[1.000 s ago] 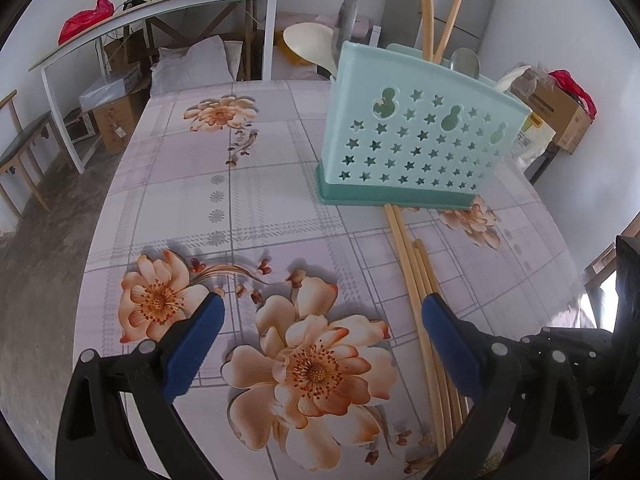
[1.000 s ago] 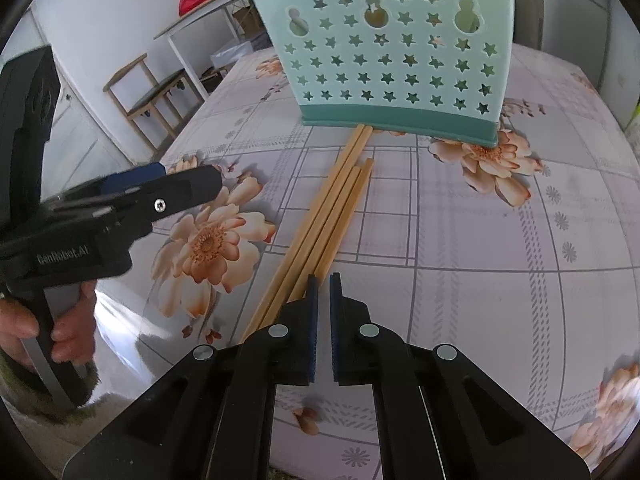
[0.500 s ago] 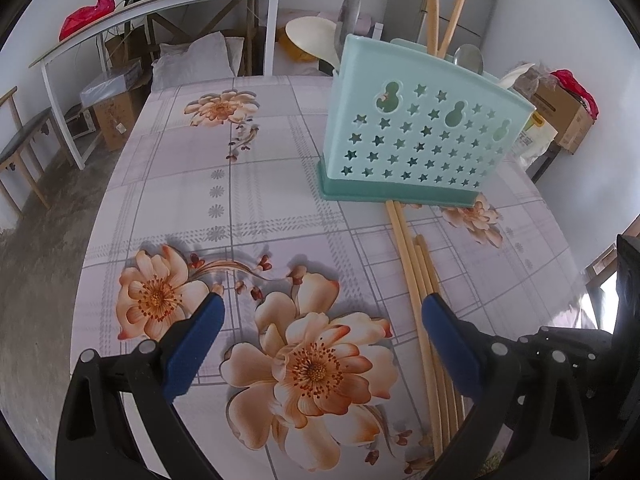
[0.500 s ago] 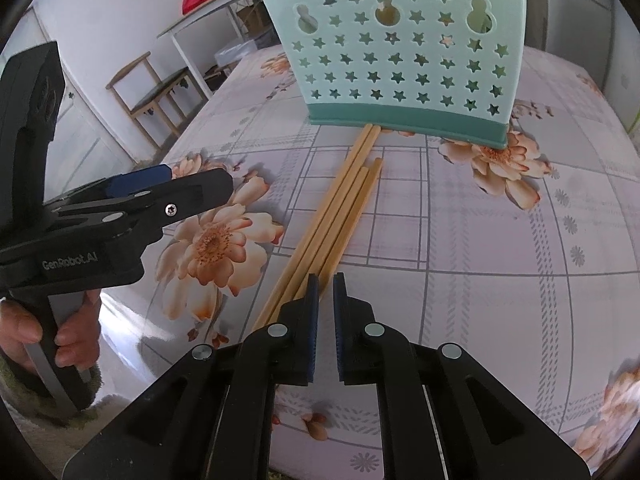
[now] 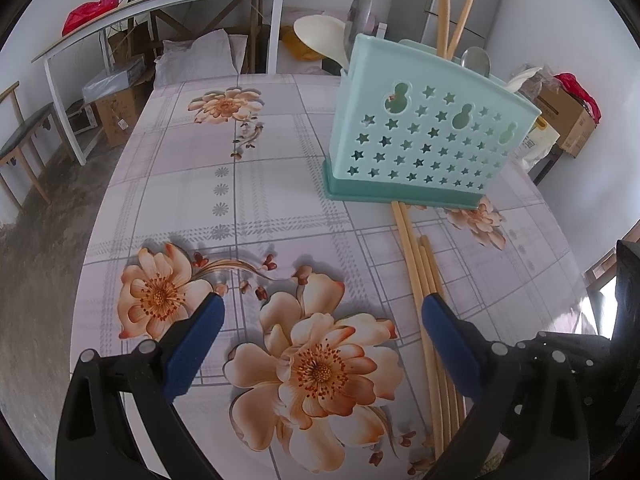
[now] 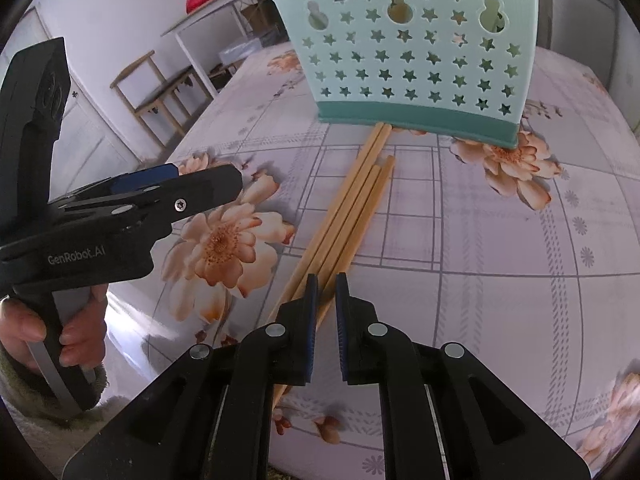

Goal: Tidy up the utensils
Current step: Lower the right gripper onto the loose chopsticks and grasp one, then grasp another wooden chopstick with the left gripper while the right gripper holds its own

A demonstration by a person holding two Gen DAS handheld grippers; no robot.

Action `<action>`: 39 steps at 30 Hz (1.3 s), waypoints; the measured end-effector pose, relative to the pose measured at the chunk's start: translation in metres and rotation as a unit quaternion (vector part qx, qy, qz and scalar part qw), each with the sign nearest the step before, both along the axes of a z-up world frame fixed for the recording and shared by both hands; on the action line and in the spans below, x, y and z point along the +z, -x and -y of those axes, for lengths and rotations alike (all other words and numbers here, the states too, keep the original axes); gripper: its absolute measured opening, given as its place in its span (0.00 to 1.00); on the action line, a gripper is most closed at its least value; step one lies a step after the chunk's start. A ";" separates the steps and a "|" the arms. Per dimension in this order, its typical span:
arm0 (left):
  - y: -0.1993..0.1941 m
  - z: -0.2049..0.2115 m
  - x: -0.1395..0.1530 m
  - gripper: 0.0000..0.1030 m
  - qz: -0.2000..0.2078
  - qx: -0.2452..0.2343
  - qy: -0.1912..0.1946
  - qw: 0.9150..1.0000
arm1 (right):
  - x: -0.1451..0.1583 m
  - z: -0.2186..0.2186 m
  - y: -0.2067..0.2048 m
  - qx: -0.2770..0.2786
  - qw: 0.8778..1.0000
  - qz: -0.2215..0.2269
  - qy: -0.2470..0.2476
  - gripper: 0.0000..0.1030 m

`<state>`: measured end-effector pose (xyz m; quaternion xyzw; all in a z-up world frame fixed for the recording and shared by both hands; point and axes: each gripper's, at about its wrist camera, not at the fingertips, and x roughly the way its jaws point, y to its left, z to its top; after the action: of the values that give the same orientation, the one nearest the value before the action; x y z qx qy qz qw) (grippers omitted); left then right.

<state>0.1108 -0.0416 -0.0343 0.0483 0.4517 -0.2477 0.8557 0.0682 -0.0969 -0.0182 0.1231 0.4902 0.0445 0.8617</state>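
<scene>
The left gripper (marked "GenRobot.AI") gapes wide; the right gripper is opening above the chopsticks.

— Left gripper? 
— Held wide open, angled downward, blue pads far apart, nothing between. Gripped at the handle by a hand, cuff at the wrist.
— Right gripper? 
— Angled downward too, jaws narrow but opening, pads pressing on nothing.
</scene>
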 end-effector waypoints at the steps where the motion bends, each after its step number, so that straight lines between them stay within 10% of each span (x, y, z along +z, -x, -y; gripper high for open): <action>1: 0.000 0.000 0.000 0.94 0.000 0.000 0.000 1.000 | 0.000 -0.001 -0.001 0.001 1.000 0.000 0.005 0.10; 20: 0.006 0.004 0.005 0.94 0.020 -0.022 0.004 1.000 | -0.002 0.069 0.010 -0.105 0.993 -0.006 0.044 0.04; 39: 0.020 0.054 -0.020 0.24 -0.036 -0.131 0.001 0.991 | -0.004 0.072 0.010 -0.110 0.993 0.002 0.034 0.04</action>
<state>0.0903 -0.0951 -0.0542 0.0973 0.4717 -0.3595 0.7993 0.0584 -0.1694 -0.0222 0.1464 0.4733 -0.0666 0.8661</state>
